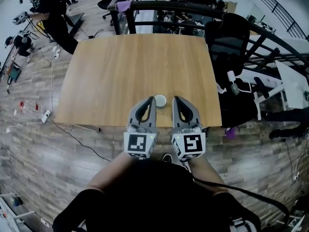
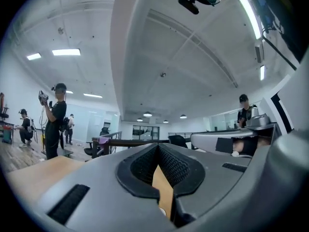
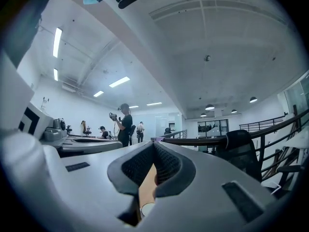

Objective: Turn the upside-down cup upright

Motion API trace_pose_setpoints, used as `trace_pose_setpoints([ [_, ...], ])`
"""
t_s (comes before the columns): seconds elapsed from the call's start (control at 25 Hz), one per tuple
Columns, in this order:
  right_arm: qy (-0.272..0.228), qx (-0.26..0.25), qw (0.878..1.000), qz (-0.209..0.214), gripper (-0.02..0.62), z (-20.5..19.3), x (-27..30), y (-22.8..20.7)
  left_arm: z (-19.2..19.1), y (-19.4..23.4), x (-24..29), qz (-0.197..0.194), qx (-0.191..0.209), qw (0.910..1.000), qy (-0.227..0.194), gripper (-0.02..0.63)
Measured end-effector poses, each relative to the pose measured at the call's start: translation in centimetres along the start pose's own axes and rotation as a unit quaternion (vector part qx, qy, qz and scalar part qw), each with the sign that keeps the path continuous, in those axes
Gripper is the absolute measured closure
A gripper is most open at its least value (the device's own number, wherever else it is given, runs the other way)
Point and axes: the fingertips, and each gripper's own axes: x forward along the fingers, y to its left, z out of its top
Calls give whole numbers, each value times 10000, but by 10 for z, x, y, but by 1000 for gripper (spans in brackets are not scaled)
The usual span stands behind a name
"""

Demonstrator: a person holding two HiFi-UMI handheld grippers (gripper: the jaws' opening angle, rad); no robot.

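Observation:
A small white cup [image 1: 160, 100] stands on the wooden table [image 1: 135, 66] close to its front edge. From above it shows as a pale round disc, and I cannot tell which end is up. My left gripper [image 1: 150, 101] hovers just left of the cup and my right gripper [image 1: 176, 100] just right of it. Both are shut and hold nothing. In the left gripper view the jaws [image 2: 158, 147] meet, with a sliver of the cup [image 2: 162, 210] below them. The right gripper view shows closed jaws [image 3: 154, 145] and the cup [image 3: 147, 209] low in the gap.
A black office chair [image 1: 227, 38] stands at the table's far right corner, against a dark curved railing [image 1: 193, 8]. A person [image 1: 48, 8] stands at the far left. Cables and a power strip [image 1: 46, 115] lie on the floor left of the table.

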Motion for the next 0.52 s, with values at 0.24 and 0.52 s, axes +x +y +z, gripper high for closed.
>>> trace_pose_setpoints([
  [0.24,-11,146,9999,66,583,3,-2,-4,2,3,3,207,24,9998,62,600],
  [0.52,-47,112,9998,127,583,8,1,-2,0,-13,4,42,-34,9999,132,600],
])
